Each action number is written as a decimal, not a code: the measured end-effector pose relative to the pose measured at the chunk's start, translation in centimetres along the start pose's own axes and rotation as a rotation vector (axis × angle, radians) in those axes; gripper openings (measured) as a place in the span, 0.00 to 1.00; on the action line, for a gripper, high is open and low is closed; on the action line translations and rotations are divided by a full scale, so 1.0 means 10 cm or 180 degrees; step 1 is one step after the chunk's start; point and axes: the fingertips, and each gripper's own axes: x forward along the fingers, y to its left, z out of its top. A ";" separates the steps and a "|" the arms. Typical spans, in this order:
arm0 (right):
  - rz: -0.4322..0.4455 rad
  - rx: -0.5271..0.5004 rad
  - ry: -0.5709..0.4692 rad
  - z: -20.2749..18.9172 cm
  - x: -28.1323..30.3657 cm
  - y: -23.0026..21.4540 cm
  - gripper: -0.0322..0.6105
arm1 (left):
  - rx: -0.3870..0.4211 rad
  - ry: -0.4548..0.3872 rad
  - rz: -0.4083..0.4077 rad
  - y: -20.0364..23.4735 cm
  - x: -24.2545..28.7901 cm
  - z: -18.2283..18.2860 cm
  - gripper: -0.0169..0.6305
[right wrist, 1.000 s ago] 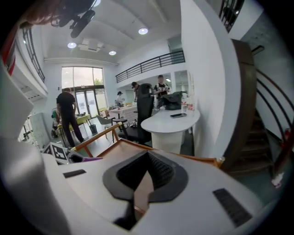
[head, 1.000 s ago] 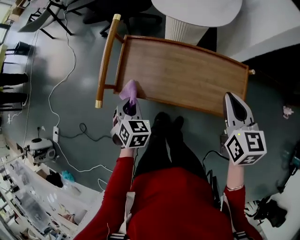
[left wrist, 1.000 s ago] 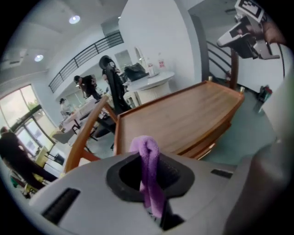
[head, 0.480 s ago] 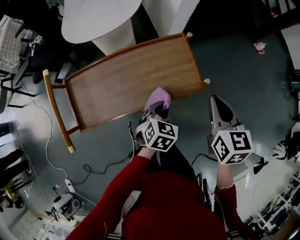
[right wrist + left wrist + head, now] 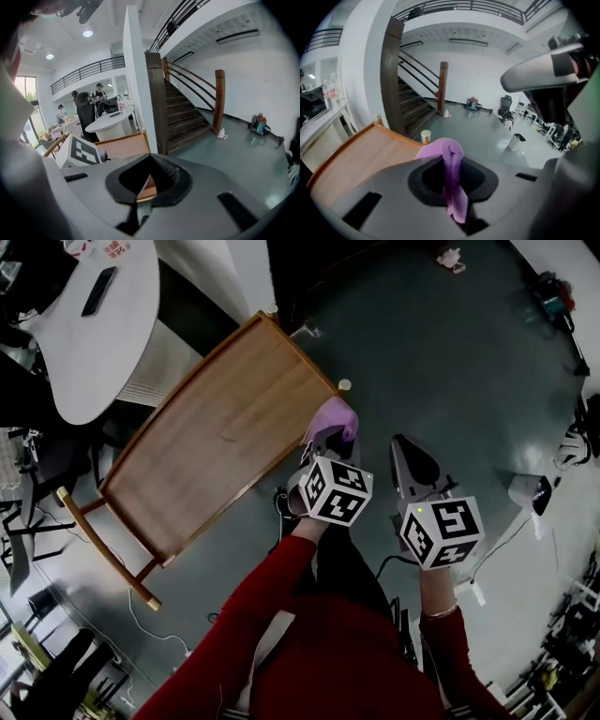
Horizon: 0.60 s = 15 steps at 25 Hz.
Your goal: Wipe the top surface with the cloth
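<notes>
Left gripper point(image 5: 329, 435) was found clamped on a bunched purple cloth point(image 5: 334, 414), held at centre frame just beside the wooden trolley top point(image 5: 216, 442) near its brass corner knob point(image 5: 344, 385), apparently off the wood. Right gripper point(image 5: 405, 454) was closed on nothing, lower right of the cloth and over the floor. Hazards noted: the raised rim could snag the wad on entry and drag it from the jaws. A narrow bunch would likely leave strips unwiped. The top was unsteadied (the right gripper stood clear of it), so pressure might shift it.
</notes>
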 end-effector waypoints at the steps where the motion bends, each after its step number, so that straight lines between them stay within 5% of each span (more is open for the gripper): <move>1: -0.0026 0.0027 0.0008 -0.02 -0.03 -0.03 0.06 | 0.0023 0.0007 -0.0040 -0.04 0.03 0.02 0.10; 8: 0.0037 -0.0002 -0.0057 0.19 0.08 -0.12 0.06 | 0.0025 -0.0238 -0.0054 0.23 -0.39 0.43 0.10; 13: 0.0104 -0.0101 -0.0170 0.51 0.29 -0.06 0.06 | -0.0428 -0.0212 -0.0984 0.30 -0.62 0.68 0.10; 15: 0.0136 -0.0169 -0.0166 0.58 0.36 -0.02 0.06 | -0.0420 -0.0117 -0.1178 0.28 -0.57 0.67 0.10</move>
